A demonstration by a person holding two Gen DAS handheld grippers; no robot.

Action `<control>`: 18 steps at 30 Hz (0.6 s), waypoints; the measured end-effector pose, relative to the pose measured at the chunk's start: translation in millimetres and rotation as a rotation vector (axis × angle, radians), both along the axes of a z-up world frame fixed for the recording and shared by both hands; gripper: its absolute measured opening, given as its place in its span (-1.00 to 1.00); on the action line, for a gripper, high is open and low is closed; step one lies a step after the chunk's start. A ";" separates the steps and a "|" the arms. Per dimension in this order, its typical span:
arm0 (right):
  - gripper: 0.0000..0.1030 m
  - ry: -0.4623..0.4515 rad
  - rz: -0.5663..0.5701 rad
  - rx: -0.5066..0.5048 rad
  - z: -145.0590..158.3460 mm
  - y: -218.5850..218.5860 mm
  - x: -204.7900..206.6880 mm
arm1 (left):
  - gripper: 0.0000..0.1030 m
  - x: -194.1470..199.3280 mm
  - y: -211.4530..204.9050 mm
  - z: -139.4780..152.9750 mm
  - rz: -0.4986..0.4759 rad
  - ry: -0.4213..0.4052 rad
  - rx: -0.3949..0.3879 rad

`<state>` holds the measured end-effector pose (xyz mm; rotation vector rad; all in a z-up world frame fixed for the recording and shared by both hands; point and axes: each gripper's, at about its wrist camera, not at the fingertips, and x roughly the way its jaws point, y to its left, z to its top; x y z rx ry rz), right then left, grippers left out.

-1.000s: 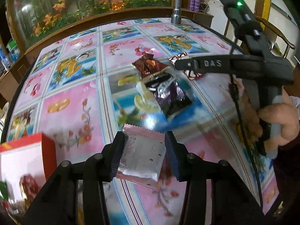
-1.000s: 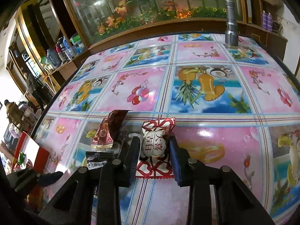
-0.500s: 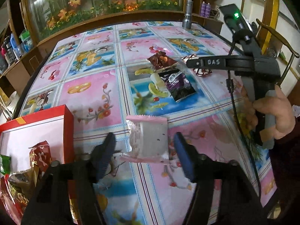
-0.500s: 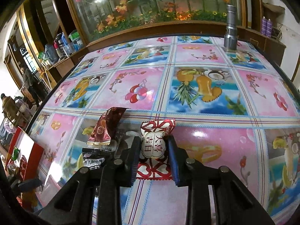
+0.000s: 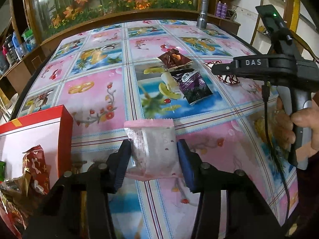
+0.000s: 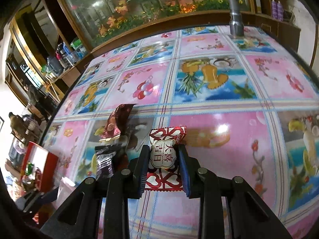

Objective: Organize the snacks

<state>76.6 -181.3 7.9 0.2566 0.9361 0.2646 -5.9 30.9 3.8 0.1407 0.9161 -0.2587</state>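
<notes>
Moved since earlier: left tool (image 5: 153, 155) swung toward the red box (image 5: 33, 139), which now fills the lower-left of the left wrist view; its jaws have just been closing again around the pink-and-white packet (image 5: 153, 149).
Left tool state: closed on the pink-and-white packet, pads pressing both sides, packet lifted off the counter (image 5: 95, 91).
Right tool state: right tool (image 6: 163, 163) clamped on the red-and-white candy (image 6: 163, 155), which looks to be at or just above the counter.
Key relation: box lies to the left of the left tool, just beside it; packet's long axis runs away from the camera, along the fingers. Left hand is far nearer the box than the right.
Still loose: purple packet (image 5: 193, 85) and brown packet (image 5: 173, 59) lie touching mid-counter, near the right tool.
Next, as judged: carry the packet leftward over the box rim, then release.
</notes>
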 end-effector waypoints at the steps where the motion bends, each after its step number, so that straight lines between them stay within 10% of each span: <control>1: -0.43 0.003 0.001 0.005 0.1 -0.3 -1.6 | -0.12 -1.5 -0.6 0.0 0.006 -0.003 0.001; 18: -0.44 -0.015 0.063 0.082 3.6 7.2 -36.9 | -0.30 -32.6 3.7 18.5 0.085 -0.104 0.047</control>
